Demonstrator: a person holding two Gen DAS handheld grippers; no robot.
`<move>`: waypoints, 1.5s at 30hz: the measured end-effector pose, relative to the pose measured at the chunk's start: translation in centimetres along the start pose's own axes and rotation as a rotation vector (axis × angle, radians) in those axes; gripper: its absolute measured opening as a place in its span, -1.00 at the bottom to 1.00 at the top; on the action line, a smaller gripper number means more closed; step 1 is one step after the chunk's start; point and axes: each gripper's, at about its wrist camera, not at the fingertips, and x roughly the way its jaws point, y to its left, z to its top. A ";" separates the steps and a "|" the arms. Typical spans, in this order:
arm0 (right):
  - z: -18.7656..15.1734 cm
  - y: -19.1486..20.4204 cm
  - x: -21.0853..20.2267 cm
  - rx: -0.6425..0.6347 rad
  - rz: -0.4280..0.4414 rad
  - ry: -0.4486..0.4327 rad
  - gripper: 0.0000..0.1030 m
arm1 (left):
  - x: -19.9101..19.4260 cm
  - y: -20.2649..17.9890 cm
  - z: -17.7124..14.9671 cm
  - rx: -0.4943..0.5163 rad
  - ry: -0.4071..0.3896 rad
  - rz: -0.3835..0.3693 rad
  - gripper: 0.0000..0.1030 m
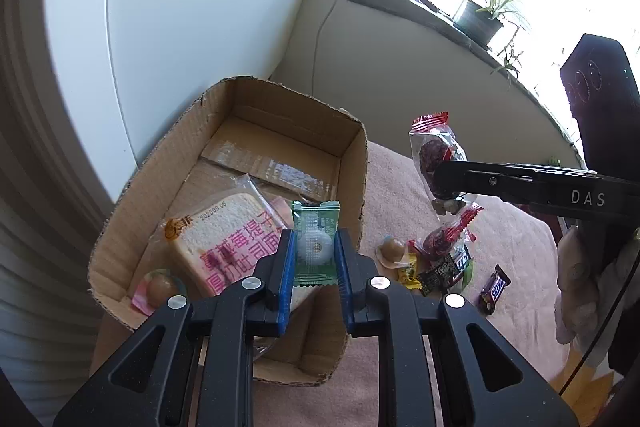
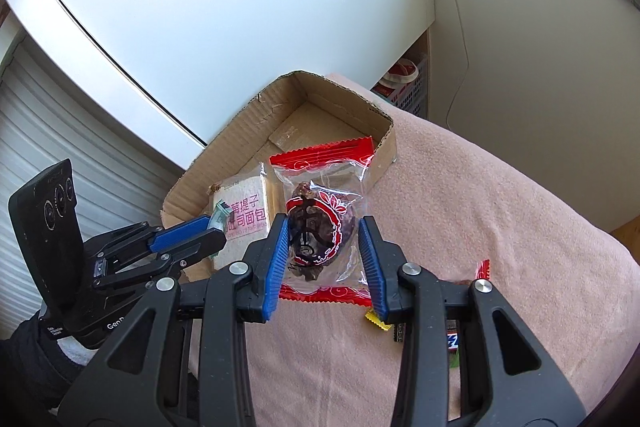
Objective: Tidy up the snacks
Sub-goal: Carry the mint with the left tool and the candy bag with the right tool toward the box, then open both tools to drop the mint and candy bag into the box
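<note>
Two snacks are in our tongs at once. Our left tongs [image 1: 316,259] are clenched on a small green packet [image 1: 315,243] with a pale round sweet inside, and it hangs over the near end of the cardboard box [image 1: 224,95]. Our right tongs [image 2: 325,259] grip a clear red-edged packet of dark dried fruit [image 2: 320,223], pinched by its sides above the pink blanket [image 2: 500,195], with the box just ahead of their tips.

We judge that we are in the carrying step, both packets on their way to the box. Next, each pair needs to come over the open box and loosen so the packet drops inside; the right tongs have farther to go, and the two should not cross.

Beyond the left tongs' tips the box already holds a wrapped slice of bread [image 1: 224,239] with pink lettering and a round brownish sweet in a pink wrapper [image 1: 158,287] near the corner at their left. Its far half is bare cardboard with tape.

Right of the left tongs, out on the blanket, lie another red-edged packet [image 1: 448,239], a brown round sweet [image 1: 392,249], a yellow candy [image 1: 408,273], a dark packet [image 1: 444,269] and a chocolate bar [image 1: 494,289].
</note>
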 end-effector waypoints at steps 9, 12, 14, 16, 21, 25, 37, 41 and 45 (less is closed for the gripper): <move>1.7 1.1 3.2 -0.033 -0.020 0.035 -0.28 | 0.4 1.3 2.2 -0.022 -0.032 0.065 -0.65; 2.4 1.3 4.4 -0.041 -0.029 0.047 -0.28 | 1.0 1.4 3.0 -0.017 -0.036 0.086 -0.65; 2.7 1.4 5.1 -0.044 -0.033 0.052 -0.28 | 1.5 1.3 3.4 -0.007 -0.034 0.108 -0.65; 3.0 1.4 5.9 -0.043 -0.037 0.058 -0.28 | 2.2 1.3 3.8 -0.008 -0.026 0.129 -0.65; 3.6 1.4 7.6 -0.050 -0.057 0.077 -0.28 | 3.5 1.4 4.5 -0.005 -0.014 0.147 -0.65; 3.8 1.2 8.5 -0.052 -0.064 0.088 -0.28 | 4.3 1.4 4.9 0.007 -0.007 0.159 -0.63; 4.1 1.3 8.6 -0.066 -0.061 0.082 0.00 | 4.4 2.0 5.3 0.001 -0.003 0.187 -0.38; 4.3 1.0 8.2 -0.059 -0.067 0.072 0.06 | 4.0 2.3 5.2 -0.007 -0.010 0.193 -0.38; 4.3 0.7 7.6 -0.050 -0.072 0.063 0.06 | 3.7 2.3 5.0 -0.013 -0.014 0.193 -0.38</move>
